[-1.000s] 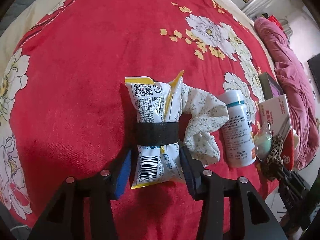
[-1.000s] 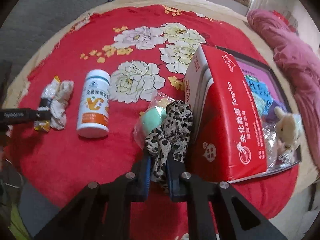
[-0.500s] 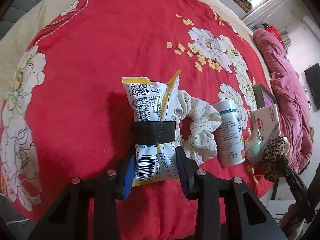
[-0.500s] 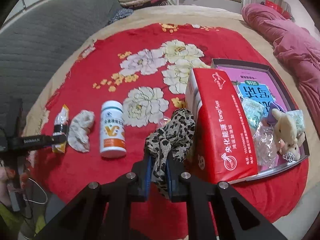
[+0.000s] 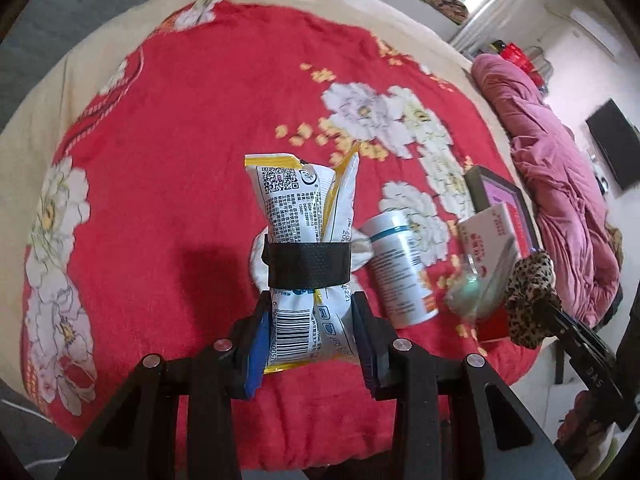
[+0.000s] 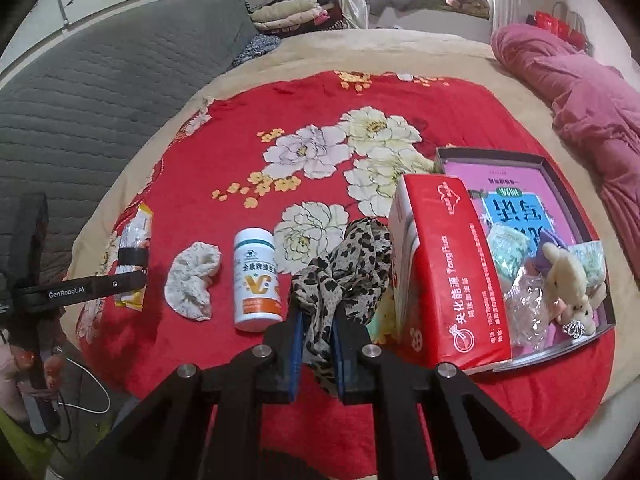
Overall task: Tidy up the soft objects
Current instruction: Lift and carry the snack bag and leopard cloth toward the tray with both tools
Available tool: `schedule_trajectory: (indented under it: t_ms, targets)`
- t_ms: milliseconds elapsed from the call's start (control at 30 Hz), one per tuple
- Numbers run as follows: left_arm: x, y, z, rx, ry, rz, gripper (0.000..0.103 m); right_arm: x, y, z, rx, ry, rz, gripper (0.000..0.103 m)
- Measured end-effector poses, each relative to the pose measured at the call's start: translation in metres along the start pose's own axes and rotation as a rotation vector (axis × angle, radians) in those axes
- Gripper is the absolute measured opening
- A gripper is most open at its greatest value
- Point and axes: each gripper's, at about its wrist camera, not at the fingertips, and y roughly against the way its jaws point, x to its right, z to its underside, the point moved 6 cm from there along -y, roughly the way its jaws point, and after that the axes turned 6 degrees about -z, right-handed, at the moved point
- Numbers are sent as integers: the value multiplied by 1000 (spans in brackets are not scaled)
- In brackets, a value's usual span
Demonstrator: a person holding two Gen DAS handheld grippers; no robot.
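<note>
My left gripper [image 5: 310, 326] is shut on a white and yellow snack packet [image 5: 304, 248] with a black band, held above the red bedspread; it also shows in the right wrist view [image 6: 134, 258]. My right gripper [image 6: 316, 344] is shut on a leopard-print scrunchie [image 6: 344, 272], lifted off the bed; it also shows in the left wrist view [image 5: 528, 292]. A white floral scrunchie [image 6: 194, 280] lies on the bedspread, mostly hidden behind the packet in the left wrist view.
A white pill bottle [image 6: 256, 280] lies beside the floral scrunchie. A red tissue box [image 6: 448, 272] stands by a dark tray [image 6: 560, 168] that holds a plush toy [image 6: 568, 280] and packets. A pink quilt [image 6: 580, 92] lies at the right.
Both grippers have risen with their loads. The snack packet has left the bed and the floral scrunchie stayed down. The leopard scrunchie has lifted clear of the green ball bag.
</note>
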Motion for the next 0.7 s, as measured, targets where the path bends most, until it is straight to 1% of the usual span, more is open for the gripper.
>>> schedule_trajectory:
  t_ms: [200,333,700]
  targets:
    - [28,23,-1,37,-55,17,39,-3,17,-5,34,9,-7,13]
    - [52,35,0,57,-91,35,39,0,31,-9,61,7,-2,13]
    - [123,53,18,72,-199,70,39,11,63,-11,124,-9,16,13]
